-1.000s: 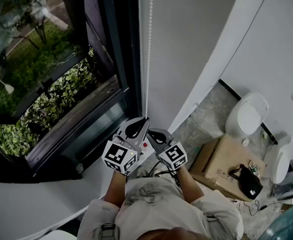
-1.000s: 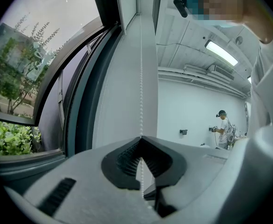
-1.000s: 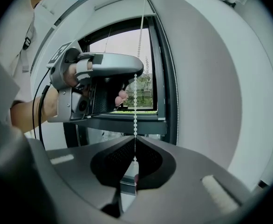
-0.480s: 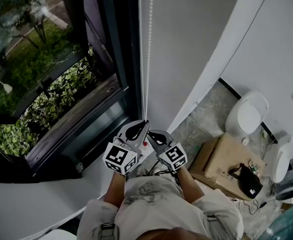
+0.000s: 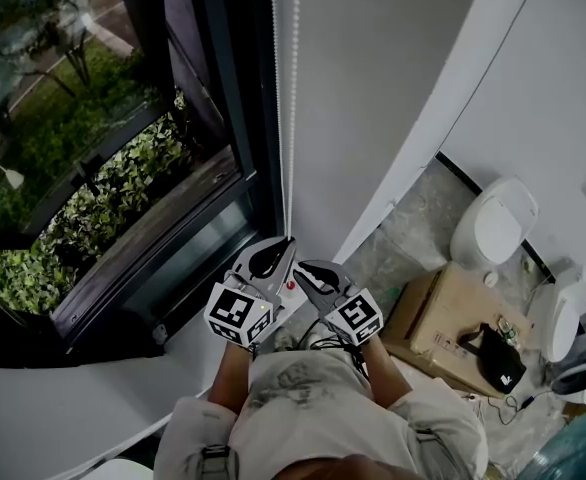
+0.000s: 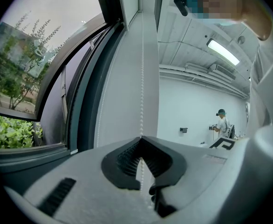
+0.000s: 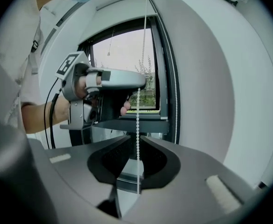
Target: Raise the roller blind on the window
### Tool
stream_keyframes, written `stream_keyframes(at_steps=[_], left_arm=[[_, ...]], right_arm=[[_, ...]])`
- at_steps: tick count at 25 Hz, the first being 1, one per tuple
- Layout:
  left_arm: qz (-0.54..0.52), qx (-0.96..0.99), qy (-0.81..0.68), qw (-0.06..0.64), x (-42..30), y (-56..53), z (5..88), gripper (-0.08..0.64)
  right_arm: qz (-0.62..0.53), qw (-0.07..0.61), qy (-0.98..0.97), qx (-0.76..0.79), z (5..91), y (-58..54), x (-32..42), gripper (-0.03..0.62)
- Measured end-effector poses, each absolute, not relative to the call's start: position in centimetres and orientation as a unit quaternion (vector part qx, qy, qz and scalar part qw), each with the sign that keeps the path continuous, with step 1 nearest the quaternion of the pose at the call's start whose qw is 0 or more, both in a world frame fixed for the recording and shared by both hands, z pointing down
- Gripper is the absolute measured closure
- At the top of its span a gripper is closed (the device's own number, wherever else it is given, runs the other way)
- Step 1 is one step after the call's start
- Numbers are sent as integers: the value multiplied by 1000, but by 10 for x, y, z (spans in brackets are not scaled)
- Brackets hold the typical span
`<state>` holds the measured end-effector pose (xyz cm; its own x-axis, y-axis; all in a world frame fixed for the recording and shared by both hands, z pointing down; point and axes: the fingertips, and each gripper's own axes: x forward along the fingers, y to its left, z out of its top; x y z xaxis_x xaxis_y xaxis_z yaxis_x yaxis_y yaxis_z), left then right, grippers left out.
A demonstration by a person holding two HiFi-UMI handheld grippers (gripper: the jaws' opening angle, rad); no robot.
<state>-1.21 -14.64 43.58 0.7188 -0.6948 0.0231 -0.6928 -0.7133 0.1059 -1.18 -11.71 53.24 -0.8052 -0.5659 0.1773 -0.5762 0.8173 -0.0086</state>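
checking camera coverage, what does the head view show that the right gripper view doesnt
Only the head view: the toilet and the cardboard box. Only the right gripper view: the parted jaws of the right claw, with the bead chain hanging between them. Both: the left claw at that chain, and the window frame.

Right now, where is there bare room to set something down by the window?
Free: the white sill left of the left gripper, below the dark window frame; the floor strip between the curved wall and the cardboard box. Crowded: the right gripper crowds the left at the bead chain; a black bag and cables sit at the box's far end.
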Motion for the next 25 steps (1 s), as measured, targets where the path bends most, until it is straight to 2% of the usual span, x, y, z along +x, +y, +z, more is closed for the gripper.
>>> stream_keyframes(at_steps=[11,25], left_arm=[[-10,924,-378,53,-14,-148,436,549],[-5,925,-377,45,-11,-148,436,551]], right_arm=[[-29,-2,-947,321,428,-122,13,514],[-112,-68,-945,301,317,-142,-10,506]])
